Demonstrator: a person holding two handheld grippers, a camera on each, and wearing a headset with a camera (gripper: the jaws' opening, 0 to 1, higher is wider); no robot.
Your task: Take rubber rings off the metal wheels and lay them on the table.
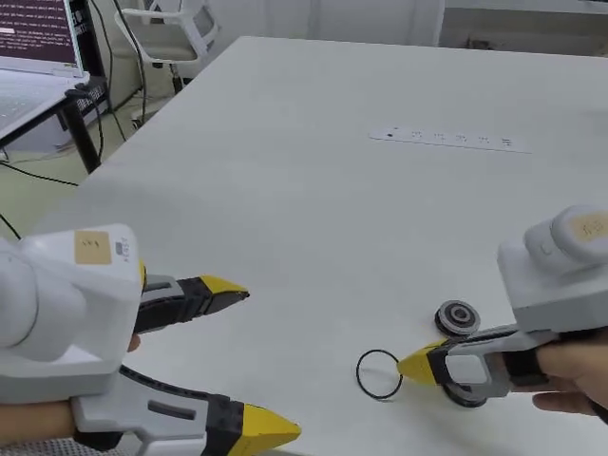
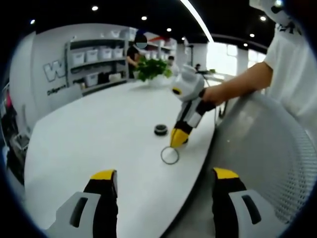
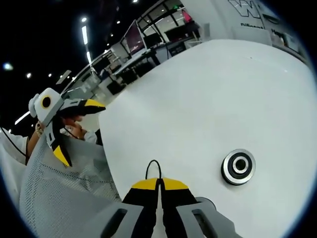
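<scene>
Already one rubber ring (image 1: 378,374) is off its wheel and lies flat on the white surface (image 1: 285,171), near the front edge and right of centre. The right gripper (image 1: 410,365) reaches in from the right, low over the surface. Its yellow-tipped fingers are pressed together on the ring's right edge. In the right gripper view the thin black loop comes out from between the closed tips, so the ring looks pinched rather than merely touched.

Just beyond the right gripper, a little farther back, a metal wheel (image 1: 457,318) lies flat on the surface, apart from the ring. It has a dark outer band around a bright centre. That band may be a ring still seated on it, though I cannot tell for sure. A dark rounded shape under the right gripper is mostly hidden and might be a second wheel.

The left gripper (image 1: 268,363) hangs at the near left, well apart from the ring and wheel, with its fingers spread wide and holding nothing.

As a judgement, one ring is as good as laid down and only needs letting go. The visible wheel is probably the next to be stripped, so the task seems partly done at most.
</scene>
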